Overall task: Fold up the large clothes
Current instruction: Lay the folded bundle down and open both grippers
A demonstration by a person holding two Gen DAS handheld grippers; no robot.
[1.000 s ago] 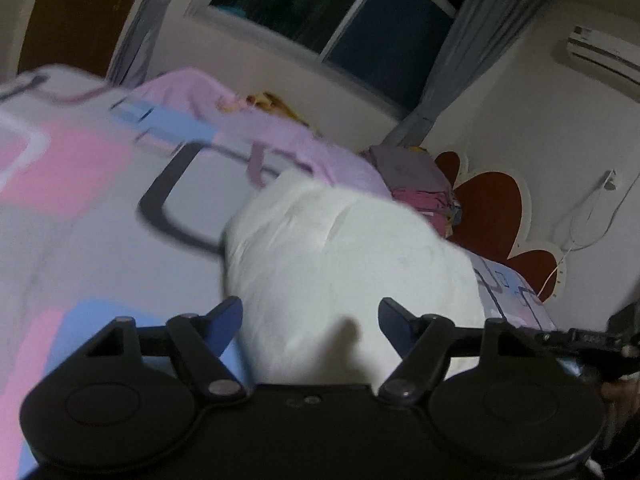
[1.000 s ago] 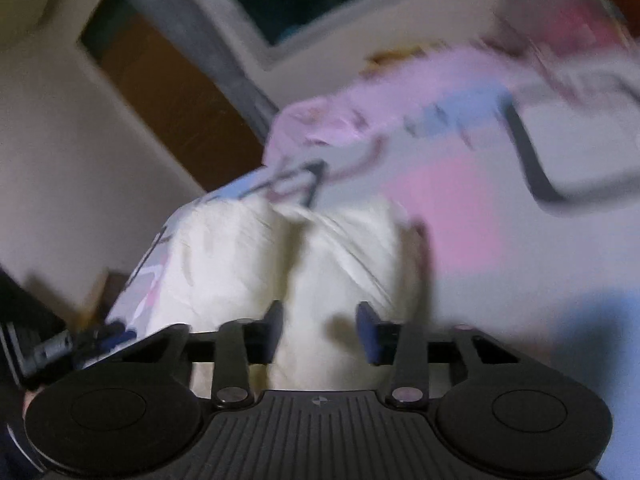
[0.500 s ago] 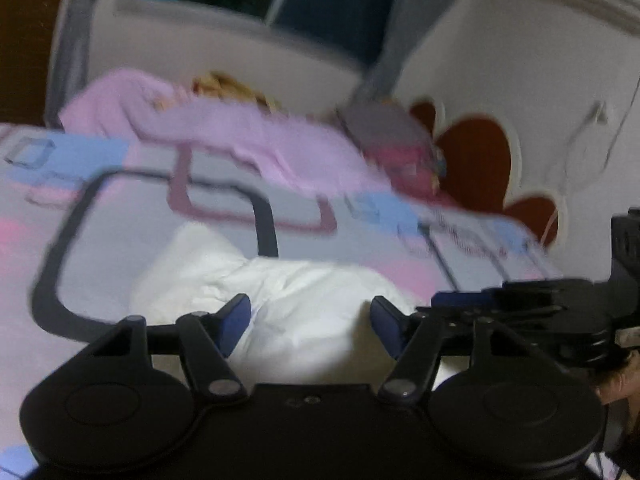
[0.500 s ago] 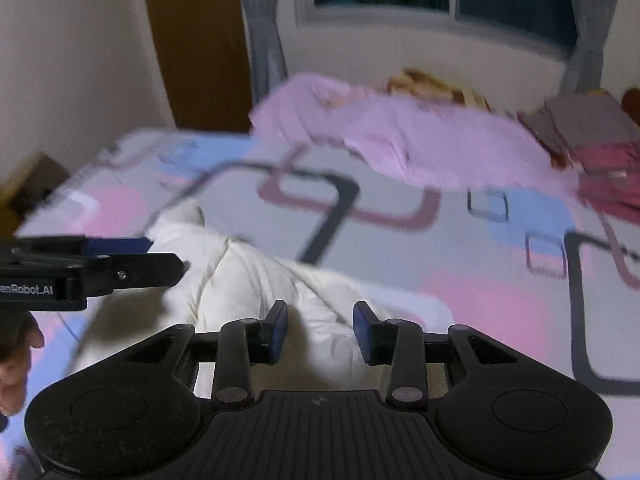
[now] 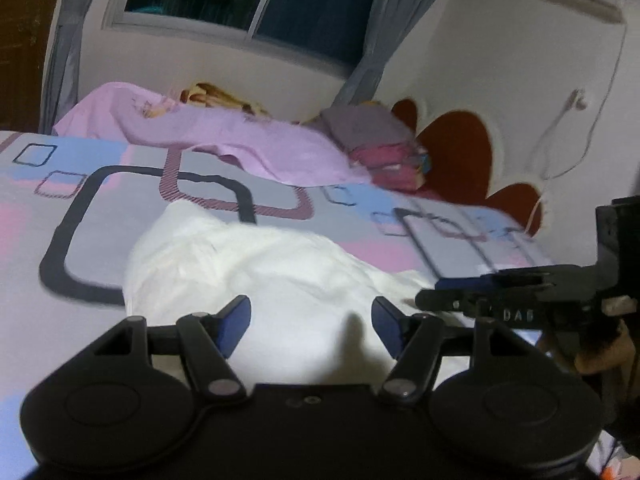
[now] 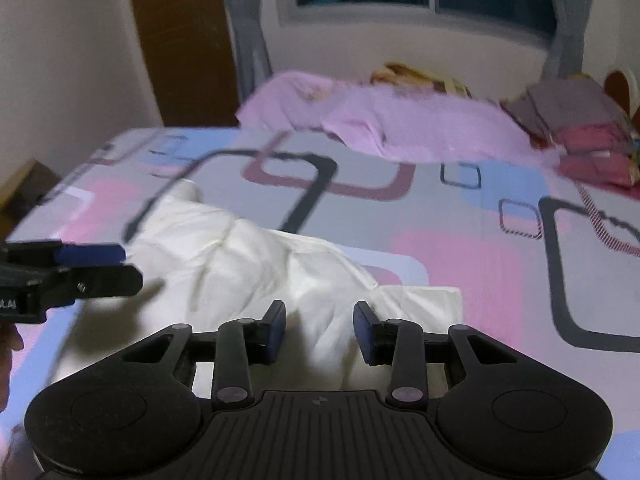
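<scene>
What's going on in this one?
A person holds a gripper in each hand over a white garment lying crumpled on a patterned bed. The left gripper and right gripper both sit over the cloth with their fingers apart; neither visibly pinches it. A purple garment and a stack of folded clothes lie at the far side.

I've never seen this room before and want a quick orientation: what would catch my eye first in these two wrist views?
A crumpled white garment lies on the bedspread patterned with pink, blue and grey squares, right in front of both grippers. Behind it, along the wall under the dark window, a lilac cloth is spread out. Beside that cloth, at the dark red flower-shaped headboard, sits a stack of folded grey and crimson clothes.
</scene>
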